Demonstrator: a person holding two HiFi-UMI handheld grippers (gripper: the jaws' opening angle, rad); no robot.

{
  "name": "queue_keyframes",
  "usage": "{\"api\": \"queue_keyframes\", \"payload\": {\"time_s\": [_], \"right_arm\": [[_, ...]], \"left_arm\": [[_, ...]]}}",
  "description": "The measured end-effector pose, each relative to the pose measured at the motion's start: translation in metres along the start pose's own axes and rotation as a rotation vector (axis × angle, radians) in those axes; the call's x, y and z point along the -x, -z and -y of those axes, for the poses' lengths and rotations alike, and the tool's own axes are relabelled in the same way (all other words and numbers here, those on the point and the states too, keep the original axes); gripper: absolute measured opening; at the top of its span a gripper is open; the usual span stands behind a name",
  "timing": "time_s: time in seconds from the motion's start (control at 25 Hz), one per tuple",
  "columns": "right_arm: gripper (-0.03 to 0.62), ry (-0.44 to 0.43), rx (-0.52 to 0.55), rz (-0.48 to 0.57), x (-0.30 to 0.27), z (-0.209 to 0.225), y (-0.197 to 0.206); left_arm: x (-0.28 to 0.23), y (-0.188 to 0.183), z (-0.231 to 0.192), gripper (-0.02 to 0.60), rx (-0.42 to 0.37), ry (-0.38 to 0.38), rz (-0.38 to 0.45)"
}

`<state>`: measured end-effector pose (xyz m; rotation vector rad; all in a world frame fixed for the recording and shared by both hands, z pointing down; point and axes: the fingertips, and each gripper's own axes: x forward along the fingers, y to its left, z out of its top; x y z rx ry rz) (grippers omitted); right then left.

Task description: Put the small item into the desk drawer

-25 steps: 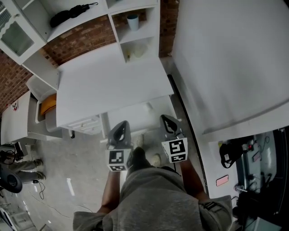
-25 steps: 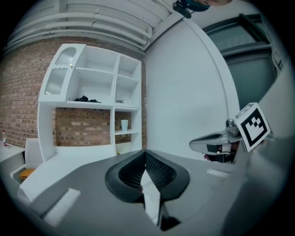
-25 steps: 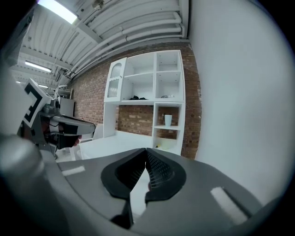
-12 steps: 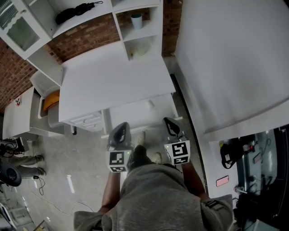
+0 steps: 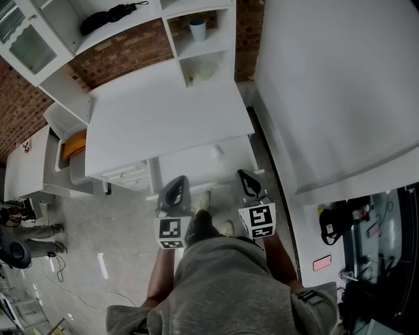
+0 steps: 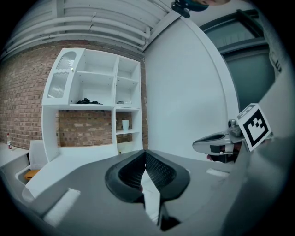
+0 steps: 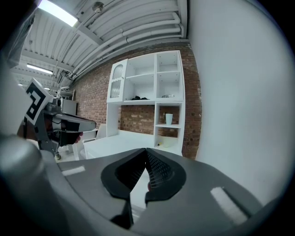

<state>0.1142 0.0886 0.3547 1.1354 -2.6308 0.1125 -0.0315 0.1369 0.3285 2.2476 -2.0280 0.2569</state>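
Tightly, ribbed left tongs (image 6: 144, 153) and right tongs (image 7: 146, 152) pinch tip-to-tip.

A red brick wall (image 5: 124, 49) backs a tall white open-shelf unit (image 5: 203, 51); speckled grey floor (image 5: 111, 262) below, a bright ceiling strip light (image 7: 57, 12) overhead

Light was bright and even, coming from a ceiling strip light (image 7: 57, 11). The white desk top (image 5: 163, 124) was nearly blown out, with faint shadows. Both gripper views had heavy fisheye warp, black vignetted corners and a soft, blurry foreground. Head view was sharper, with curved edges.
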Motion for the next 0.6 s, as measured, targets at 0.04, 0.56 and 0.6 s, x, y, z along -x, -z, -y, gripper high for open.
{"api": "queue_keyframes", "payload": {"time_s": [0.04,0.56,0.6], "right_arm": [[0.003,0.001,0.000,-0.001,0.0002,0.0005,0.0005],[0.003,-0.008,-0.016,-0.008,0.0003,0.0073,0.0039],[0.003,-0.009,-0.017,-0.008,0.0008,0.0079,0.0037]], "left_arm": [[-0.0004,0.0008,0.0004,0.012,-0.002,0.001,-0.001],[-0.0065,0.0008,0.0062,0.012,-0.007,0.002,-0.006],[-0.0069,0.0004,0.0065,0.012,-0.007,0.000,-0.005]]}}
